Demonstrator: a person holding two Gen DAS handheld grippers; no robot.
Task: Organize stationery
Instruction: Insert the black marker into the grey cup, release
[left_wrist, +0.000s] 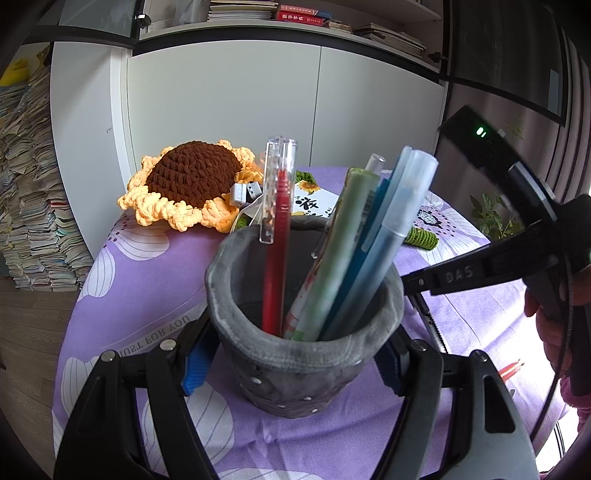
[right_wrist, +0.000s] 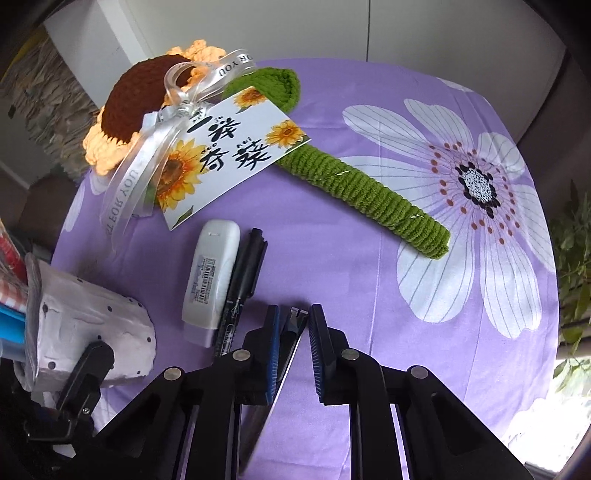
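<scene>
The left gripper (left_wrist: 295, 365) is clenching the grey felt pen holder (left_wrist: 306, 328), one blue pad pressing each side of its wall, as it stands upright on the purple floral tablecloth (left_wrist: 147, 295). Five pens are leaning inside: a red gel pen (left_wrist: 275, 254) with a clear cap, a green one (left_wrist: 332, 258) and three blue ones (left_wrist: 384, 236).

The right gripper (right_wrist: 293, 350) is hovering low over the cloth, its jaws parted around a slim black-and-silver tool (right_wrist: 291, 332), perhaps a utility knife; whether the pads are touching it, I cannot tell. Just beside its left finger, one black marker (right_wrist: 242, 284) and one white correction-tape dispenser (right_wrist: 212, 277) are lying side by side, touching.

Behind them, a crocheted sunflower (right_wrist: 144, 107) with a green stem (right_wrist: 362, 199) is lying across the table, carrying a ribbon (right_wrist: 147, 158) and one printed sunflower card (right_wrist: 229, 151).
</scene>
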